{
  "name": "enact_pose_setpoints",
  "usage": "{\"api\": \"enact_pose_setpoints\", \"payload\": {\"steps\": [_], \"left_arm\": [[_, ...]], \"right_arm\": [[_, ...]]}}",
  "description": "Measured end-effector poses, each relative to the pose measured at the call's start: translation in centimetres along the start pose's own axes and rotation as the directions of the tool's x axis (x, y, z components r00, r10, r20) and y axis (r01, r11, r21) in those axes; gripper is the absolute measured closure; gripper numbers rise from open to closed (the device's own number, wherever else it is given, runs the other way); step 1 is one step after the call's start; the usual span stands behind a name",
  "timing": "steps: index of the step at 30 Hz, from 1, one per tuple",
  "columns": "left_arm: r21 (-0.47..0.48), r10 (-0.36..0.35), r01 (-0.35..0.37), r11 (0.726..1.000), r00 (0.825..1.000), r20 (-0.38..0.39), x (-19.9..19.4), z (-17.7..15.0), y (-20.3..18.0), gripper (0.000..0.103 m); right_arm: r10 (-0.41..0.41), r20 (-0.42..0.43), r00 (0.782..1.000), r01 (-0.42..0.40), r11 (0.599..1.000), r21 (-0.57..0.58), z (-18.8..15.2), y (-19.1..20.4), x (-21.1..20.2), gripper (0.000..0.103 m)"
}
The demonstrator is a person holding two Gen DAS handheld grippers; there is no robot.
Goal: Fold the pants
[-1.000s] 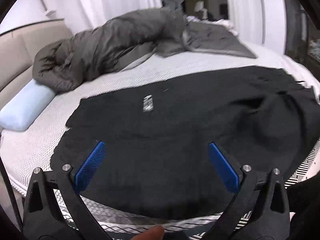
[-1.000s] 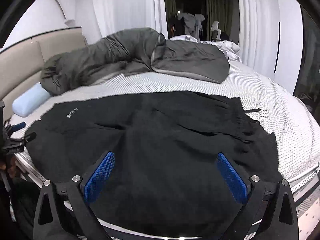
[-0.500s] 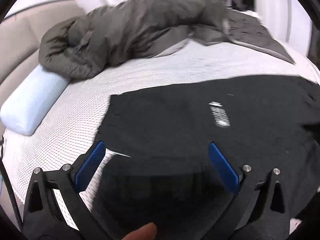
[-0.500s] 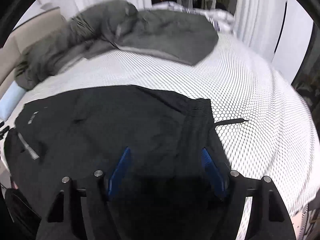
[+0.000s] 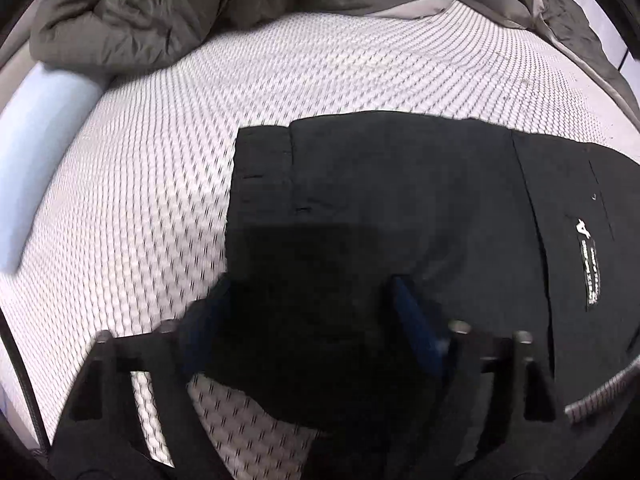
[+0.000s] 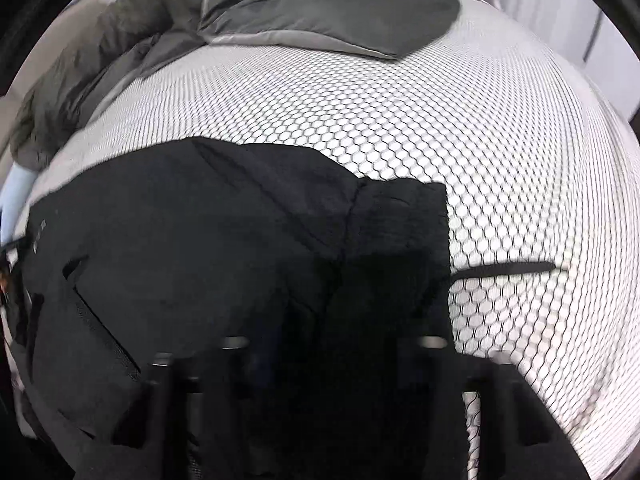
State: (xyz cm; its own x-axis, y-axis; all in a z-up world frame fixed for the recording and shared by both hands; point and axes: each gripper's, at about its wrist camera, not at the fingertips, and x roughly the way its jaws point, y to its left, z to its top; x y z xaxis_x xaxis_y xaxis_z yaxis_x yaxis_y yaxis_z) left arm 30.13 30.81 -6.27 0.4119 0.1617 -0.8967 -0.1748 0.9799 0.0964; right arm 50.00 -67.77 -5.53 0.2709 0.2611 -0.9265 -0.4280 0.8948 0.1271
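Beyond black pants, rumpled grey duvet

Even indoor light; heavy fisheye bending, dark vignette corners; motion blur, foreground murky.

I count one pair of black pants, bearing one white printed label at about three o'clock in the left wrist view and one loose drawstring end at three o'clock in the right wrist view. I count one bed, one grey duvet at twelve o'clock and one pale blue pillow at nine o'clock. I count two tools: one left tool and one right tool.
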Motion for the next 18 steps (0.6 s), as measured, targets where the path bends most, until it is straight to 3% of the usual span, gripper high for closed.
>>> {"api": "enact_pose_setpoints", "payload": {"steps": [1, 3, 5, 9, 13, 14, 15, 16, 17, 18], "left_arm": [[0.019, 0.010, -0.010, 1.000, 1.000, 0.017, -0.2, 0.3, -0.2, 0.072], [0.040, 0.026, -0.028, 0.999, 0.998, 0.049, -0.5, 1.2, -0.6, 0.082], [0.040, 0.051, -0.055, 0.998, 0.995, 0.085, -0.2, 2.6, -0.6, 0.085], [-0.041, 0.016, -0.012, 0.999, 0.995, 0.103, 1.5, 6.1, 0.3, 0.085], [-0.048, 0.059, -0.054, 0.997, 0.992, 0.107, 1.7, 8.4, -1.6, 0.084], [-0.053, 0.061, -0.055, 0.997, 0.992, 0.112, 1.1, 8.2, -1.7, 0.082], [-0.056, 0.044, -0.037, 0.998, 0.991, 0.128, 0.4, 7.8, -1.4, 0.074], [-0.055, 0.015, -0.007, 0.998, 0.988, 0.151, -0.8, 7.2, -1.0, 0.060], [-0.054, -0.005, 0.015, 0.998, 0.984, 0.178, -2.2, 6.4, -0.6, 0.050], [-0.055, -0.012, 0.024, 0.998, 0.978, 0.206, -4.1, 4.8, -0.7, 0.028]], "right_arm": [[-0.001, -0.002, 1.000, 0.001, 1.000, -0.023, 0.3, 0.4, -0.1, 0.090], [-0.063, 0.032, 0.997, 0.066, 0.994, -0.083, 1.1, 1.2, -0.5, 0.094], [-0.074, 0.064, 0.995, 0.079, 0.994, -0.077, 2.3, 1.0, -0.7, 0.095], [-0.129, 0.151, 0.980, 0.135, 0.991, -0.026, 5.9, 0.3, -0.8, 0.095], [-0.172, 0.114, 0.979, 0.169, 0.985, 0.030, 8.8, -0.1, 0.8, 0.089], [-0.183, 0.106, 0.977, 0.181, 0.983, 0.032, 8.6, 0.1, 0.7, 0.079], [-0.204, 0.111, 0.973, 0.201, 0.979, 0.037, 8.2, 0.3, -0.1, 0.062], [-0.202, 0.137, 0.970, 0.199, 0.979, 0.034, 7.5, 0.5, -1.4, 0.054], [-0.191, 0.174, 0.966, 0.188, 0.982, 0.031, 6.2, 1.1, -3.2, 0.036], [-0.187, 0.202, 0.961, 0.184, 0.982, 0.038, 5.5, 1.9, -5.0, 0.021]]}}
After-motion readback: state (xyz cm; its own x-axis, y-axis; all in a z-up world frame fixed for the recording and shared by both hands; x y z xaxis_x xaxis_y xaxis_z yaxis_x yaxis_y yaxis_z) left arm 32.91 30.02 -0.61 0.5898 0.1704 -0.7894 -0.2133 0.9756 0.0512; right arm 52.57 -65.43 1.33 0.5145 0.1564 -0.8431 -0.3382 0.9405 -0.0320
